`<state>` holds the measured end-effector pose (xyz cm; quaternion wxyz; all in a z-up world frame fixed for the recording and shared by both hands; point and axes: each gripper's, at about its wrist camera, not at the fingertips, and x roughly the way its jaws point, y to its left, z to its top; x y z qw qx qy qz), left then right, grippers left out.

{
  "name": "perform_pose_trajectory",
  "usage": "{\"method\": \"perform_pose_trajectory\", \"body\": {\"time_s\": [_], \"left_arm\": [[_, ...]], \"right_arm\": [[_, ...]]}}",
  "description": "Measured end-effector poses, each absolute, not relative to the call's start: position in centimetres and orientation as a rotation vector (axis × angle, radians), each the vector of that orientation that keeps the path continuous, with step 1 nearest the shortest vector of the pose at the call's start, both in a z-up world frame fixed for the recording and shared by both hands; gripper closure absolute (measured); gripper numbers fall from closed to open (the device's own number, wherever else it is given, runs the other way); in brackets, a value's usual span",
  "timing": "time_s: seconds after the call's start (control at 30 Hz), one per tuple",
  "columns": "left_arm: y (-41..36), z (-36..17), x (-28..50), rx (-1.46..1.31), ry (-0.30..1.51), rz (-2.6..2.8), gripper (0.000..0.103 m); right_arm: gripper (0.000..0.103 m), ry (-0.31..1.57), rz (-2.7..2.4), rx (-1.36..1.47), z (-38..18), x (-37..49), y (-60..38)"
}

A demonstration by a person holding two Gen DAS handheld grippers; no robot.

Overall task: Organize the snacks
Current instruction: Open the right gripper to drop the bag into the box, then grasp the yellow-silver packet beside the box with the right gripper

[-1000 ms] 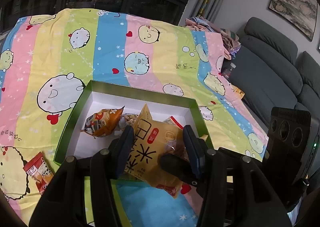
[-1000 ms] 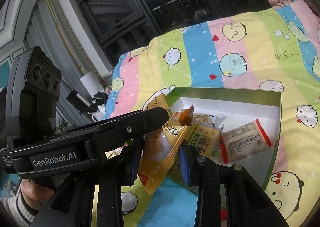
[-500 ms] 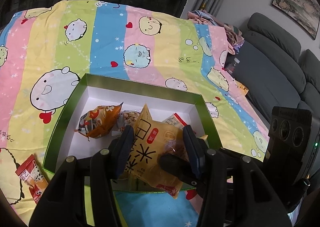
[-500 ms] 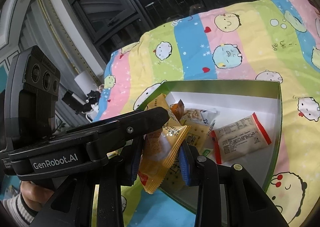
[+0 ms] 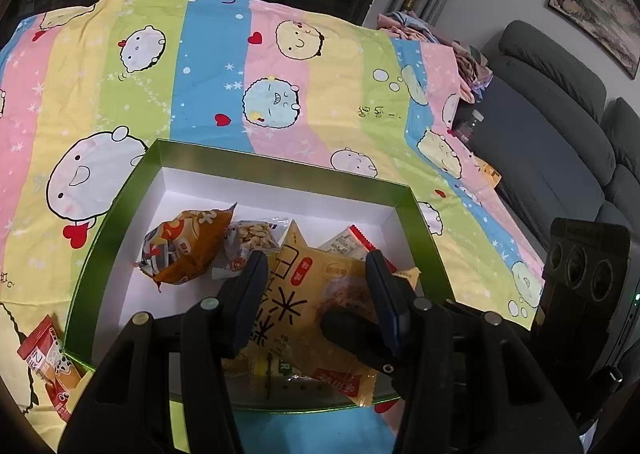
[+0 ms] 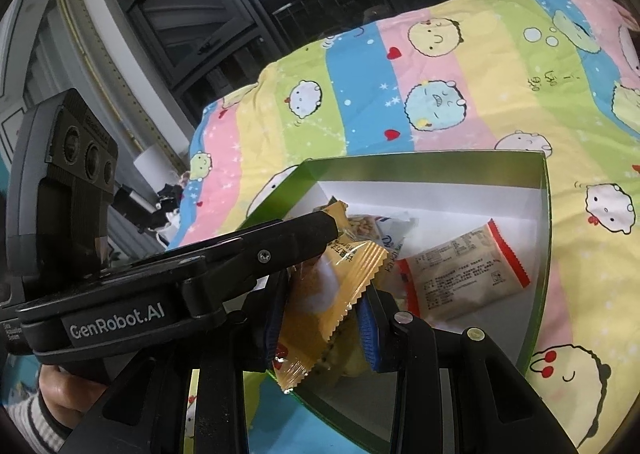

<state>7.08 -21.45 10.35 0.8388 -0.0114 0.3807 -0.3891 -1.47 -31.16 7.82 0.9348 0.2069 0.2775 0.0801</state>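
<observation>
Both the left tool (image 5: 316,294) and the right tool (image 6: 324,318) clench one yellow snack packet (image 5: 316,310) just above the green box's (image 5: 120,213) near edge.

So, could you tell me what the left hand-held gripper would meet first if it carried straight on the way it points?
Probably the packets already in the box, likely the peanut packet; depth is unclear.
</observation>
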Motion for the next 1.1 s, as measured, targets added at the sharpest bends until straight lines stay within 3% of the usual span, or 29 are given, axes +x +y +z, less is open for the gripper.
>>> {"method": "perform_pose_trajectory", "body": {"time_s": [0.07,0.1,0.13,0.2,0.33,0.47,0.73,1.1], "left_arm": [[-21.5,10.3,7.0,-0.015,0.8,-0.81,0.049],[-21.5,10.3,7.1,-0.012,0.802,-0.798,0.037],[-21.5,10.2,7.1,-0.007,0.806,-0.781,0.016],[-21.3,10.1,7.0,-0.002,0.804,-0.764,0.0],[-20.4,10.2,6.6,0.017,0.789,-0.726,0.001],[-17.7,11.5,6.5,-0.049,0.754,-0.696,0.001],[-9.2,13.5,6.6,-0.186,0.69,-0.523,0.001],[-0.4,7.2,5.7,-0.277,0.848,-0.374,0.001]], "right_arm": [[0.067,0.573,0.15,0.429,7.7,-1.4,-31.3],[0.065,0.574,0.137,0.429,7.7,-1.3,-31.4],[0.063,0.577,0.117,0.42,7.7,-1.4,-31.4],[0.059,0.591,0.063,0.387,7.7,-1.4,-31.4],[0.053,0.597,0.032,0.353,8.0,-1.6,-31.1],[0.031,0.582,-0.027,0.314,8.5,-2.3,-30.9],[0.03,0.507,-0.033,0.311,10.4,-4.0,-31.1],[0.029,0.538,0.397,0.208,10.6,-4.1,-23.7]]}}
